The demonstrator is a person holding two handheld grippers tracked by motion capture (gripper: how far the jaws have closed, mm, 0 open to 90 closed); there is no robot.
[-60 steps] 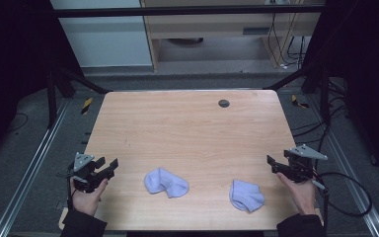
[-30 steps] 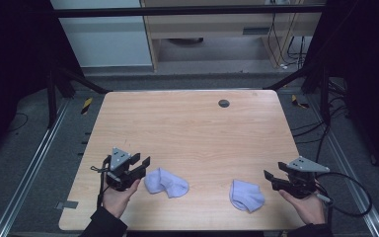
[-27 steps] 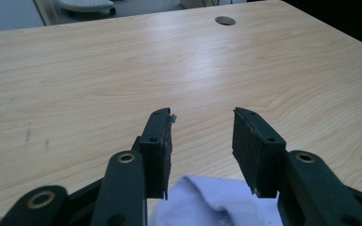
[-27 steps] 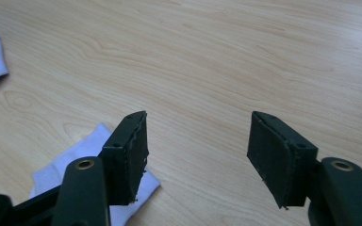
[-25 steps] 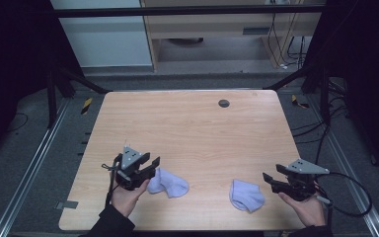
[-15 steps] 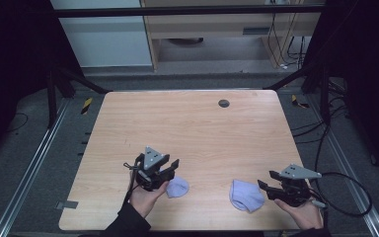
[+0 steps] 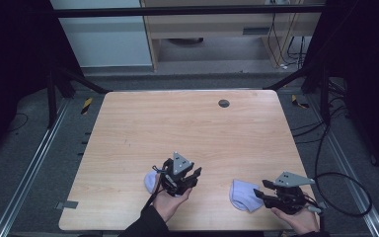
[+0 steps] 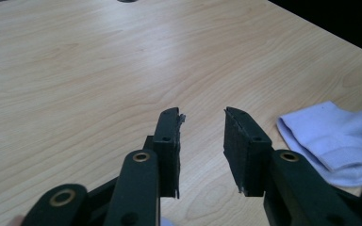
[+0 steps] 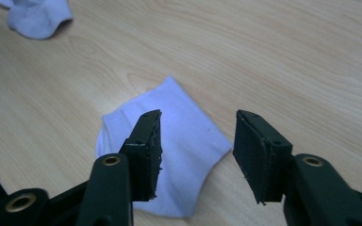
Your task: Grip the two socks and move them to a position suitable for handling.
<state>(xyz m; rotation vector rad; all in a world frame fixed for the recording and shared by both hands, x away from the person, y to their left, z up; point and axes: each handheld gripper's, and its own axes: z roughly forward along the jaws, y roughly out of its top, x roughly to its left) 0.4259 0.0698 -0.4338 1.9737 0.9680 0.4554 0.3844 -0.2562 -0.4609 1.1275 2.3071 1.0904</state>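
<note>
The right tool [image 9: 195, 155], jaws apart and just closing, hovers over the right sock [image 9: 179, 141], not pinching it.

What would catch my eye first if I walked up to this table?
Two pale blue socks on the wooden table: the left sock lies partly under the left gripper, the right sock just ahead of the right gripper. Both grippers have just been closing, nothing yet pinched between their black fingers. A small dark disc sits near the far edge.
</note>
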